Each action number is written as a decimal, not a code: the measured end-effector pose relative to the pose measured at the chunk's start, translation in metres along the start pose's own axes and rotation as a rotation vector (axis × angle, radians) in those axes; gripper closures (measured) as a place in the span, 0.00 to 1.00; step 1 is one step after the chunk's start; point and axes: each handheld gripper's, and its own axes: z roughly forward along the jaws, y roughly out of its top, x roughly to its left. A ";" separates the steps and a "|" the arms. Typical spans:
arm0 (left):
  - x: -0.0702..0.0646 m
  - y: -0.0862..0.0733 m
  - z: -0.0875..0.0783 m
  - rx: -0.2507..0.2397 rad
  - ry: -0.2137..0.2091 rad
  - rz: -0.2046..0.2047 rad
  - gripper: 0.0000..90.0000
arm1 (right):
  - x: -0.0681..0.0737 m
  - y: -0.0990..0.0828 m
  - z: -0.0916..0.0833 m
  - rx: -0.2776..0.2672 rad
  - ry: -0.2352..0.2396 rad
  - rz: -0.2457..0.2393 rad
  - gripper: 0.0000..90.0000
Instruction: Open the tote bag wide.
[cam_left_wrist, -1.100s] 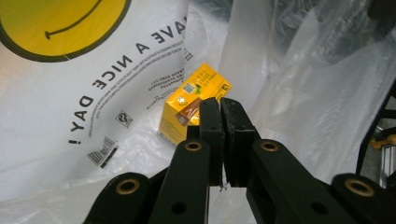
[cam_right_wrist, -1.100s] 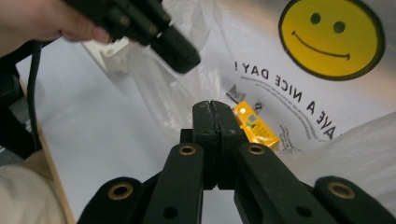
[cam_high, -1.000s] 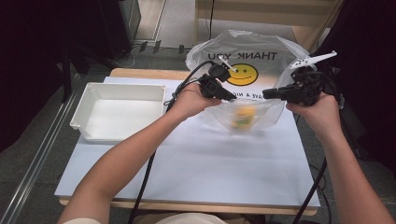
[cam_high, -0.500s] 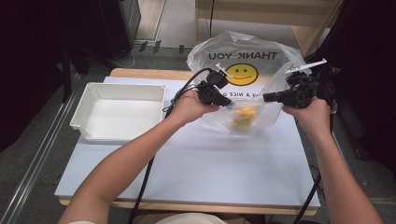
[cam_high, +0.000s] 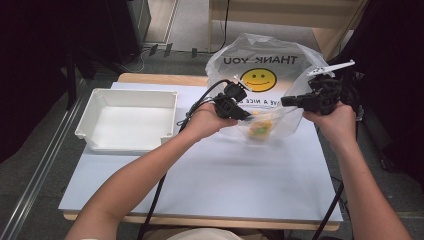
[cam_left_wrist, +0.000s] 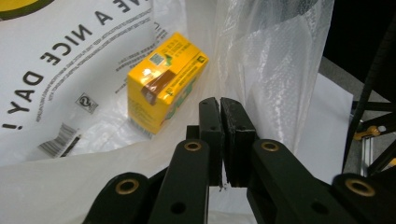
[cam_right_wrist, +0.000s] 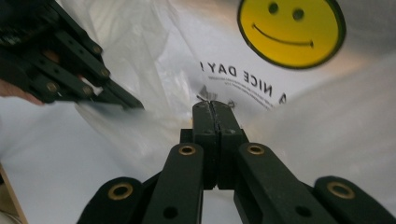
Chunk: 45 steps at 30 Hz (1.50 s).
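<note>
We find the left hand-held gripper (cam_left_wrist: 219, 105) with jaws pinched together on the rim of the clear plastic bag (cam_high: 300, 75); the right hand-held gripper (cam_right_wrist: 215, 108) is likewise clamped on the opposite rim. Just beyond the left jaws, inside the bag, lies a yellow carton (cam_left_wrist: 163, 84), its print too small to read. The bag reads "THANK YOU" and "A NICE DAY!" around a smiley. Both forearms reach forward over the worktop (cam_high: 200, 190), the wrists held above it.

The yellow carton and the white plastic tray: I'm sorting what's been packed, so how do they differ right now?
The small yellow printed carton lies inside the clear plastic smiley bag; the white rectangular plastic tray sits bare on the white table top, left of the bag. The carton is far smaller and closed; the tray is wide, shallow and open-topped. The carton lies tilted; the tray sits flat. Both are box-shaped.
</note>
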 end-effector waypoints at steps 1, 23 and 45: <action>-0.001 0.000 0.000 0.001 0.000 0.006 0.99 | 0.003 0.005 0.000 -0.006 0.004 -0.009 1.00; -0.008 0.002 -0.003 0.000 -0.012 0.015 0.99 | -0.003 0.069 0.077 0.163 0.021 0.028 1.00; 0.014 0.006 -0.017 -0.040 0.068 -0.019 0.98 | -0.025 -0.005 0.061 0.249 -0.047 0.083 1.00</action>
